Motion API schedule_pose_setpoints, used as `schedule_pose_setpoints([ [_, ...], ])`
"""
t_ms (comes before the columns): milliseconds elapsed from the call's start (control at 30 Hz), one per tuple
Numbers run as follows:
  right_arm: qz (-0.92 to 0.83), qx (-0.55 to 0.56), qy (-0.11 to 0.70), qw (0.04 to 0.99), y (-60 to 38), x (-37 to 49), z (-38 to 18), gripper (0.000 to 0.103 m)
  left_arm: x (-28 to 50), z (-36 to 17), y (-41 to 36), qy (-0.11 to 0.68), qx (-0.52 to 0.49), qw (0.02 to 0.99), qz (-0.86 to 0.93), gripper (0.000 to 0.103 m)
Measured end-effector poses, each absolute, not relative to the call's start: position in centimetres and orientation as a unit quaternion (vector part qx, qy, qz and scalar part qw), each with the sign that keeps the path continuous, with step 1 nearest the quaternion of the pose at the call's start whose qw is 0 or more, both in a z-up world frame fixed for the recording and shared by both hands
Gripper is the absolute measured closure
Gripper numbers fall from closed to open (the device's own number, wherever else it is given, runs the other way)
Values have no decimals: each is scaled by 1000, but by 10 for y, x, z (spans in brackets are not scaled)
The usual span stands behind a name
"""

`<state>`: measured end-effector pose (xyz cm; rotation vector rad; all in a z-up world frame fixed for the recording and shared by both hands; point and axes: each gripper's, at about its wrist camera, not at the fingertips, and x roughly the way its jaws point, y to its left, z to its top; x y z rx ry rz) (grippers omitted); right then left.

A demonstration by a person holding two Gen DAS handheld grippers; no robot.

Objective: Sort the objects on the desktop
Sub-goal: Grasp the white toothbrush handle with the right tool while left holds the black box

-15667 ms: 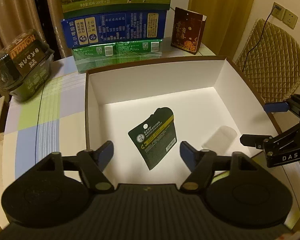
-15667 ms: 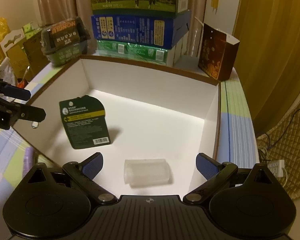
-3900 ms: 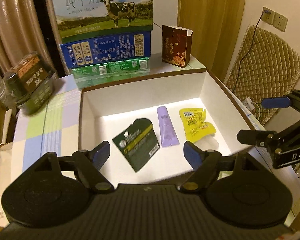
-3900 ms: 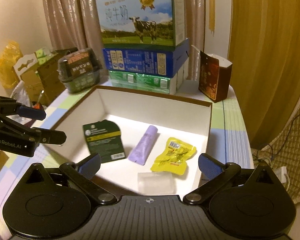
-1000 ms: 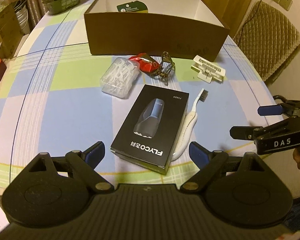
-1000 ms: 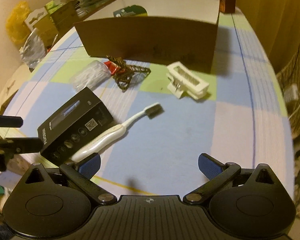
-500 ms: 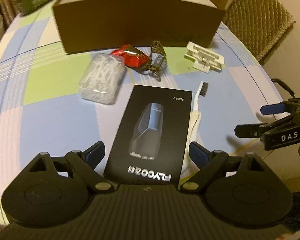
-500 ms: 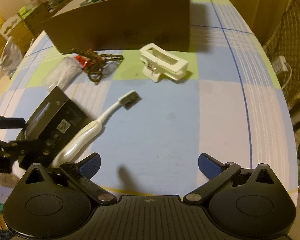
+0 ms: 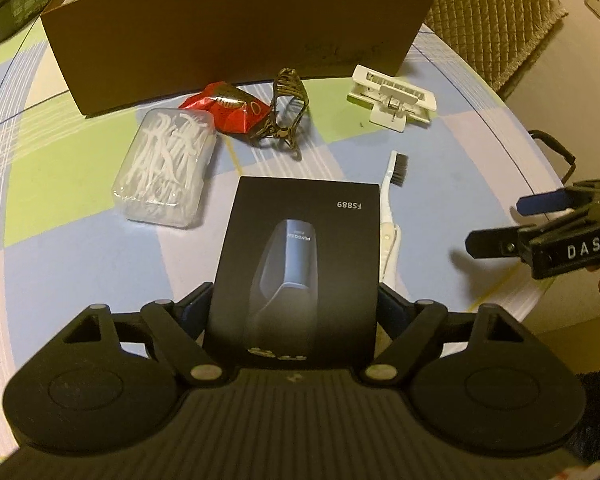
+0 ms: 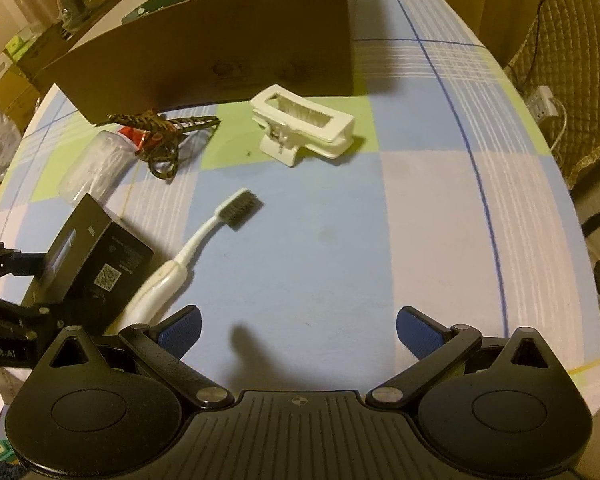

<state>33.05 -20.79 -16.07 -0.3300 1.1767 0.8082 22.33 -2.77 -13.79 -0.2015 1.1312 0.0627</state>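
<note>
Left wrist view showed the left gripper lowered over the flat black cardboard shaver box, its jaws closing with the box between them; the blue pads sat right at the box's two long edges, though whether they already pressed was too close to tell. That box lay on the blue, green and white checked tablecloth, with the white toothbrush with dark bristles just beside its right edge, touching or nearly so. Farther off, near the front wall of the brown cardboard sorting box, lay a clear plastic case of floss picks, a red foil packet, a tortoiseshell claw hair clip and a white rectangular hair clip. The right gripper hung with jaws wide and nothing between them, above bare cloth near the toothbrush handle. The step in hand looked like the grasp of the shaver box. The next move would call for a firm, even squeeze across the smooth sides, then a clean lift clear of the toothbrush and over the carton's wall.
</note>
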Motion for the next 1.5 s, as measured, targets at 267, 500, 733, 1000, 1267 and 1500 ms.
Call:
schedule_pose_setpoints([
  [267,397,-166,528,732,-177,312,-163,2,200,-136,-8,541,-86,834,64,26],
  [500,423,-186,525,715,-145,295,-169,2,177,-133,27,541,-106,827,110,26],
  [733,431,-208,522,706,-123,287,-174,9,160,-133,62,536,-116,822,155,26],
  [1000,463,-287,449,708,-114,269,-173,56,157,-134,81,528,-122,824,166,26],
  [1267,454,-276,438,726,-148,288,-169,60,162,-134,84,522,-122,829,158,26],
  [1500,403,-245,450,758,-155,285,-167,60,169,-138,84,527,-117,828,153,26],
])
